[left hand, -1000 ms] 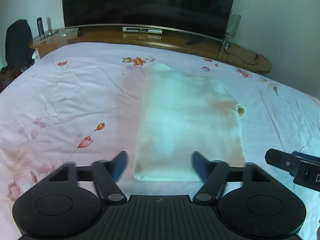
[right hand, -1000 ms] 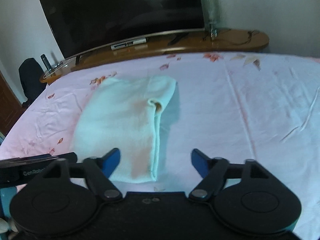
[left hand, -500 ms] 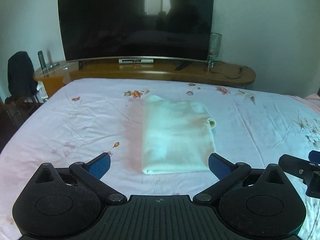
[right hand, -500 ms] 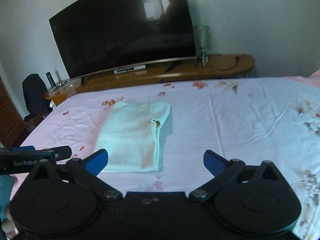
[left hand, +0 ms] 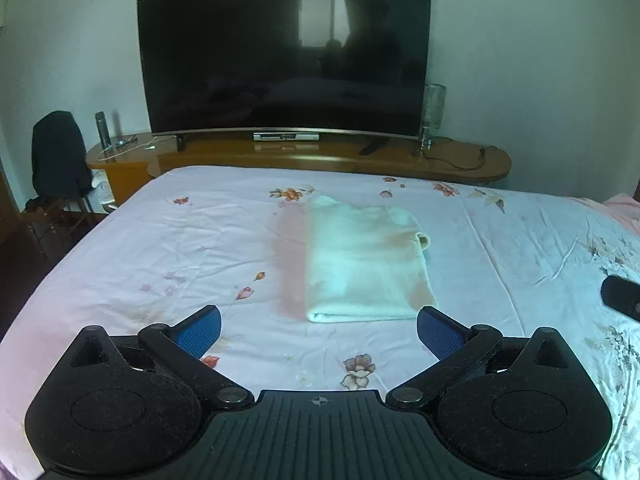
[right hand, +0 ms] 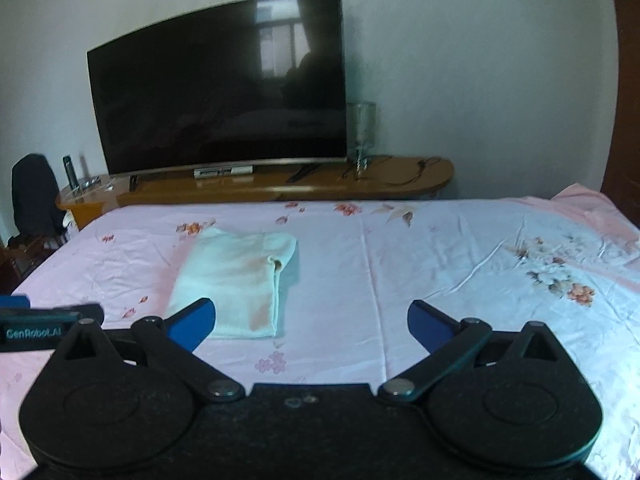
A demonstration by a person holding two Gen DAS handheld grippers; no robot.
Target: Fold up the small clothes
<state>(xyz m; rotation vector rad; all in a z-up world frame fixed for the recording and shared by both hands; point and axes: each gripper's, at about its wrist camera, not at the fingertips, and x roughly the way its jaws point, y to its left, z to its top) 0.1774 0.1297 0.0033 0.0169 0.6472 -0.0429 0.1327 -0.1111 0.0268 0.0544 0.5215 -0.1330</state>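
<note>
Pale cream knitted garment (left hand: 366,260) lay folded flat mid-bed on pink floral sheet (left hand: 180,240). Left gripper (left hand: 318,326) and right gripper (right hand: 310,320): jaws wide, empty, clear of cloth; fold judged complete.

Folded garment (left hand: 366,258) on bed (left hand: 160,240), television (left hand: 284,64) behind.

You are working in a home bedroom. A bed (left hand: 160,240) with a pink floral sheet fills the foreground. Beyond its foot a long curved wooden console (left hand: 320,156) carries a large dark television (left hand: 280,64) against a plain pale wall. A tall clear glass piece (right hand: 361,128), possibly a vase, stands on the console beside a trailing cable, and dark clothing drapes a chair (left hand: 58,156) at the left.
</note>
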